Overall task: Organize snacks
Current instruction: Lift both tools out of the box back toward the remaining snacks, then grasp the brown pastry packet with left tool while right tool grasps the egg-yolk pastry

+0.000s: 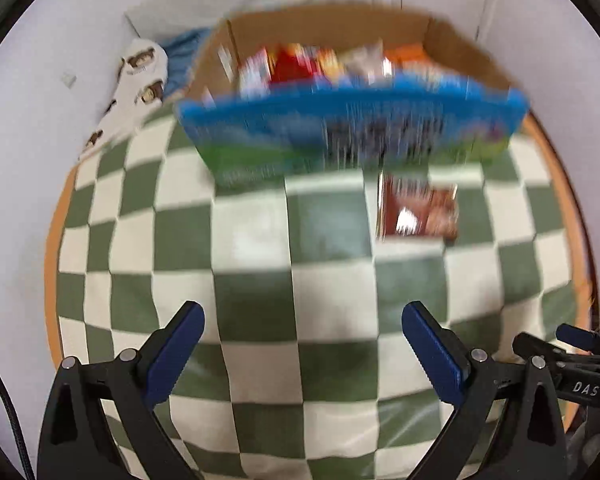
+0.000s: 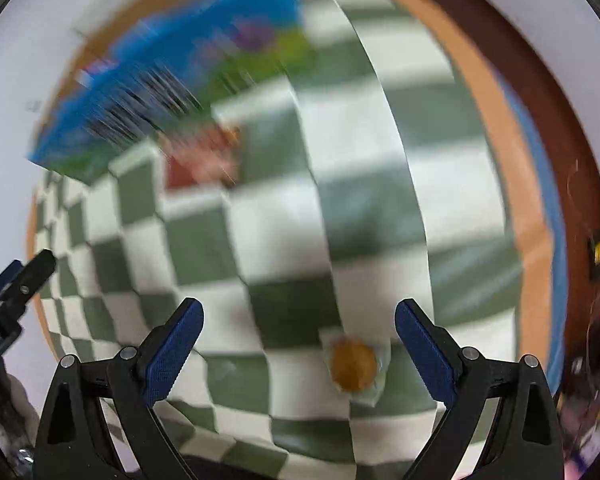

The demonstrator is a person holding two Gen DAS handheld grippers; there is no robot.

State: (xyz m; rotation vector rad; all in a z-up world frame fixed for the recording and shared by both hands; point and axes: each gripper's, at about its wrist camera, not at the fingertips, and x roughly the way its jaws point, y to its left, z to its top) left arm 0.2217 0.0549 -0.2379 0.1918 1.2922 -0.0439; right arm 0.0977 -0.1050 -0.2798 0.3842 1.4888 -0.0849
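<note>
A wrapped round snack (image 2: 355, 365) lies on the checked tabletop (image 2: 284, 236), just ahead of the right tongs (image 2: 299, 334) and toward their right finger. A red packet (image 1: 419, 211) sits just in front of the box (image 1: 352, 120), which is already packed with snacks. Both the right and the left tongs (image 1: 303, 338) gape, holding nothing. Judging by this, a pickup is in hand: the right tongs need to straddle the round snack, close, then carry it to the box.
</note>
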